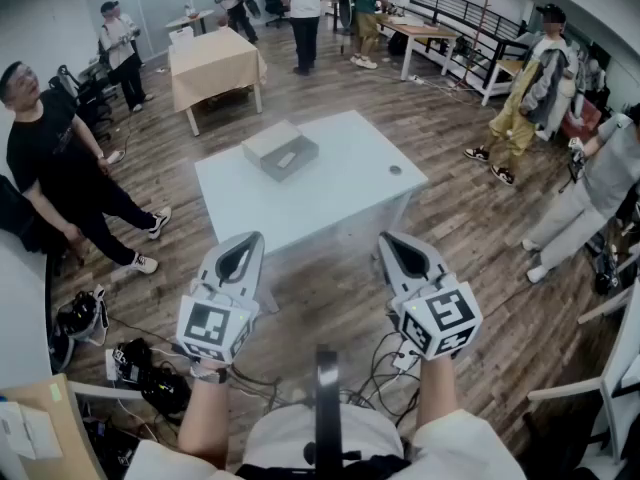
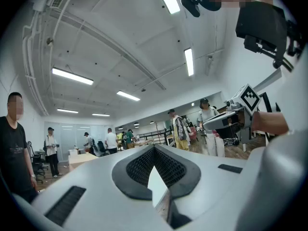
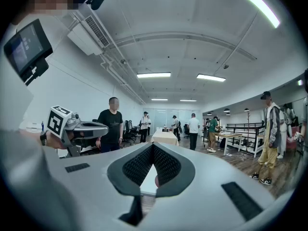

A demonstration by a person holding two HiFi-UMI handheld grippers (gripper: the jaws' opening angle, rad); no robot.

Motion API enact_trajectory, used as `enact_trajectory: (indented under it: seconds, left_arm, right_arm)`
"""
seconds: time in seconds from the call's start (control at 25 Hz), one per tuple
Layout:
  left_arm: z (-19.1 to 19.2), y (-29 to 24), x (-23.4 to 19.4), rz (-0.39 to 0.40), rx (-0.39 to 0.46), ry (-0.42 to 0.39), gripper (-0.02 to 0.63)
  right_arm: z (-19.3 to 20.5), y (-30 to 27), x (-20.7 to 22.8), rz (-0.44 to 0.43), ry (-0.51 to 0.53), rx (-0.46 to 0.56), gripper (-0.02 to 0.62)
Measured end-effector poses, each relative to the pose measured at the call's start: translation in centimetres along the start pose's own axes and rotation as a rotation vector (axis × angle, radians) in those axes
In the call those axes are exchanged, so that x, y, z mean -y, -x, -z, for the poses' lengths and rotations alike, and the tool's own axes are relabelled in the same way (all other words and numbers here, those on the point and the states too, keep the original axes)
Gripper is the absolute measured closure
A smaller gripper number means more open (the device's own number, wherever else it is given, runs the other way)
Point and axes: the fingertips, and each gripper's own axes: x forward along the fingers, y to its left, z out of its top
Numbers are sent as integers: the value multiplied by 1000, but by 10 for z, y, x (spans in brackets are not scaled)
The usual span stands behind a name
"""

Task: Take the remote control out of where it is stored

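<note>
A flat grey box (image 1: 280, 150) lies on the far left part of the white table (image 1: 340, 193), with a small pale strip on its lid. I cannot make out a remote control in any view. My left gripper (image 1: 249, 238) and right gripper (image 1: 389, 238) are held side by side in front of the table's near edge, well short of the box. Both point toward the table. In the left gripper view the jaws (image 2: 154, 149) meet at the tip with nothing between them. The right gripper's jaws (image 3: 153, 146) are likewise shut and hold nothing.
A small dark round thing (image 1: 395, 170) sits on the table's right part. Cables and bags (image 1: 135, 363) lie on the wooden floor at the left. A person in black (image 1: 60, 178) stands left of the table, others farther back and right. A beige-covered table (image 1: 213, 63) stands behind.
</note>
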Motion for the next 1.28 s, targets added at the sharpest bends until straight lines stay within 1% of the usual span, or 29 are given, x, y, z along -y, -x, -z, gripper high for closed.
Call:
enact_trajectory:
  seconds: [0.36,0.56,0.68,0.92,1.12,1.28]
  left_arm:
    - [7,-26,16,-22,-18,8,606]
    - [17,-33,26,-45,-42,18,606]
    - [24,-40,23,-54,-50,16,606]
    - [43,-71,-8,-75,-61,10,606]
    - [58,-112,-59,-90,-56,-6,606]
    - [62,-150,-100,-85,-51,-23,606]
  right_arm:
    - [6,6,35,-5,-31,28,595]
    - [23,4,48,-41,-51,-8,595]
    - [29,-6,52,-65,-51,-24,595]
    - [37,-48,72,-65,-51,-26,595]
    - [32,-107,95,-50,-46,-16,595]
    - [18,-156,116,-27,-45,-2,595]
